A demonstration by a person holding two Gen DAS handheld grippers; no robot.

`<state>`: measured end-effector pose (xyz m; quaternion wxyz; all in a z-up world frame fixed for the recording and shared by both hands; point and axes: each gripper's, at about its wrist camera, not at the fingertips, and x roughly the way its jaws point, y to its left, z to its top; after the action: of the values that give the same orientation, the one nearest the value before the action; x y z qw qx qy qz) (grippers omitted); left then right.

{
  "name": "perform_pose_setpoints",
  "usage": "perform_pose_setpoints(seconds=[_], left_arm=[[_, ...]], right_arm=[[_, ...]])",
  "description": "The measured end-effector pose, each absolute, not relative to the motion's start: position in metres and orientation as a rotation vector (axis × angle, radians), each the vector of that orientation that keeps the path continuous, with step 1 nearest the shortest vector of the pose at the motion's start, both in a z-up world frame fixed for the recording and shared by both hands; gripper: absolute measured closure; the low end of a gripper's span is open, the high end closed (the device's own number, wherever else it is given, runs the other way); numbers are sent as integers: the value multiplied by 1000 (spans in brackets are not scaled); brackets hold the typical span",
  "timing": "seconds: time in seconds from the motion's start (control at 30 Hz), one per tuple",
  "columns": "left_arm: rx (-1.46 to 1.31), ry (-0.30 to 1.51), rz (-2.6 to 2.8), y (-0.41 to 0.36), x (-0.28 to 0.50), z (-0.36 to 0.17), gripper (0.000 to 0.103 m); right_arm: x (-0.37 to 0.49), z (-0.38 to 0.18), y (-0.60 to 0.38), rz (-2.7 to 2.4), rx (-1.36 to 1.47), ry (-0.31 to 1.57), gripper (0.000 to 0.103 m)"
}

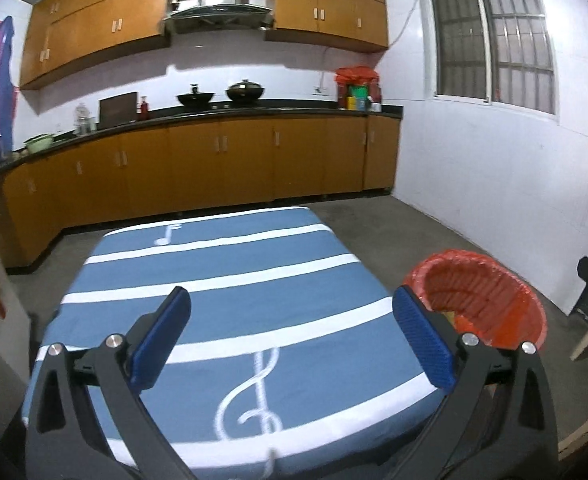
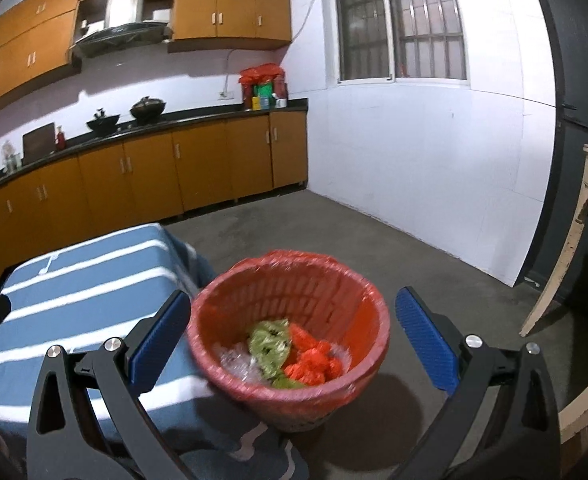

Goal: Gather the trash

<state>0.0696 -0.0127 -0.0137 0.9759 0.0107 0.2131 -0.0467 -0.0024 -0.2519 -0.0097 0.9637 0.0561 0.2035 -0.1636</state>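
A red-lined trash basket [image 2: 294, 300] stands on the floor beside the table's right edge; it also shows in the left wrist view [image 1: 478, 296]. Inside it lie a green wrapper [image 2: 270, 344], crumpled red plastic [image 2: 314, 364] and clear plastic [image 2: 234, 360]. My right gripper [image 2: 294, 336] is open and empty above the basket, its blue pads on either side of it. My left gripper [image 1: 294, 332] is open and empty above the table with the blue striped cloth [image 1: 230, 280].
Kitchen cabinets and a dark counter [image 1: 222, 114] with woks run along the back wall. A white wall [image 2: 414, 160] with a window is at right. A pale wooden table leg [image 2: 554, 280] stands at far right. Grey floor [image 2: 314, 220] lies beyond the basket.
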Motion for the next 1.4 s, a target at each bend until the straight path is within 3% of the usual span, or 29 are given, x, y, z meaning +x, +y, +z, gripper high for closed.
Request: perform_pose_setpoints(seconds=[1.4], left_arm=[[4,412,-79,-5,-15,-11,4]], right_arm=[[-50,-21,-203,-317,69,428,2]])
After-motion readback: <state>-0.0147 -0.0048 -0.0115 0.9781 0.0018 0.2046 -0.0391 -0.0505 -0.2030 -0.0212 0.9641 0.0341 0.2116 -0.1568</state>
